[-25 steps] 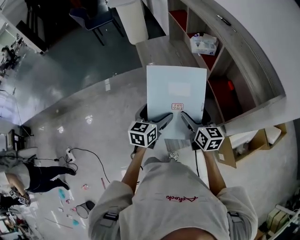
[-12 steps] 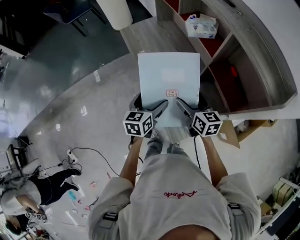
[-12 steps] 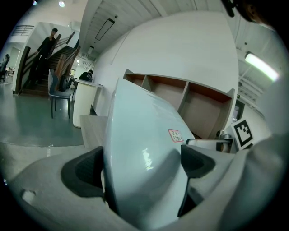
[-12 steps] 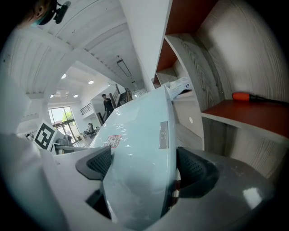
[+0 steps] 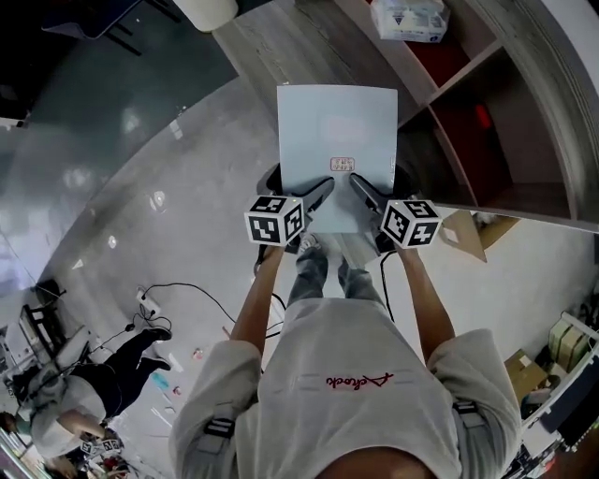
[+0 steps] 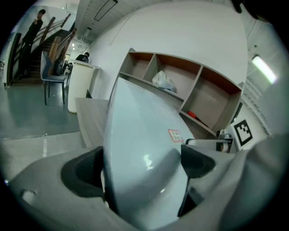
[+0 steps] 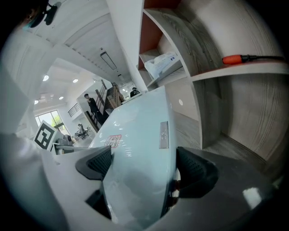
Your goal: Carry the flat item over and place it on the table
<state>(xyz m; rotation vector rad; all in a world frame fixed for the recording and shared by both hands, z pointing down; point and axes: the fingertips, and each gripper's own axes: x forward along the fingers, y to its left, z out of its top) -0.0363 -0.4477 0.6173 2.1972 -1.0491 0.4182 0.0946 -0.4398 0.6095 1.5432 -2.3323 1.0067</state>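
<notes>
Over grey floor [image 5: 140, 187], left gripper [image 5: 318, 194] and right gripper [image 5: 362, 193] clamp the flat item's [image 5: 337, 131] near edge.

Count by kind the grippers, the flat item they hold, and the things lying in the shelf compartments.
Flat item: 1
Grippers shut on it: 2, left gripper, right gripper
Tissue pack: 1
Red-handled tool: 1
Total: 5

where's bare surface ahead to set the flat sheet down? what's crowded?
Free: the visible wood-grain tabletop, bare between the white bin and the shelf unit. Crowded: the shelf cubbies, one holding a tissue pack, another a red object. The left gripper and right gripper both clamp the flat sheet.
</notes>
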